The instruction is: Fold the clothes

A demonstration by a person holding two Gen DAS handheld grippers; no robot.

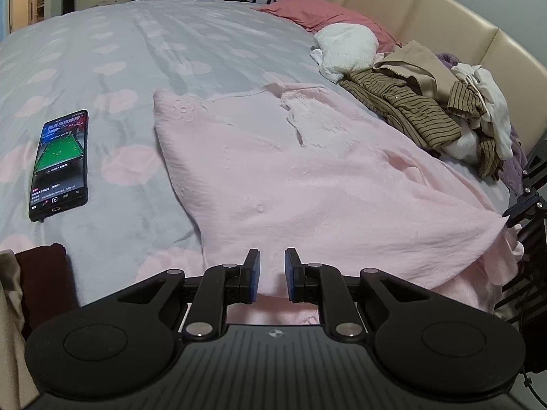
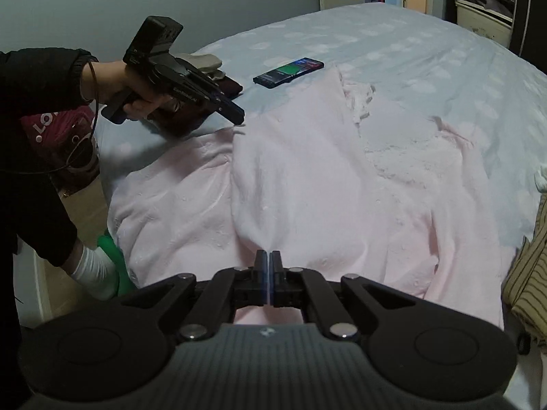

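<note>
A pale pink garment [image 1: 307,184] lies spread on the grey bedspread [image 1: 143,44], its fuzzy inner side showing near the collar. My left gripper [image 1: 272,273] hovers open over the garment's near hem, with nothing between its blue pads. From the right wrist view, that left gripper [image 2: 236,116] is held in a hand above the pink garment's [image 2: 307,177] far left edge. My right gripper [image 2: 269,263] is shut on a pinched ridge of the pink cloth at the near edge. Its black frame [image 1: 526,201] shows at the right edge of the left wrist view.
A lit phone [image 1: 59,165] lies on the bed left of the garment. A pile of striped, tan and white clothes [image 1: 427,109] sits by the cream headboard [image 1: 444,17], near a pink pillow [image 1: 318,13]. Dark red folded clothes [image 2: 191,116] rest by the bed edge.
</note>
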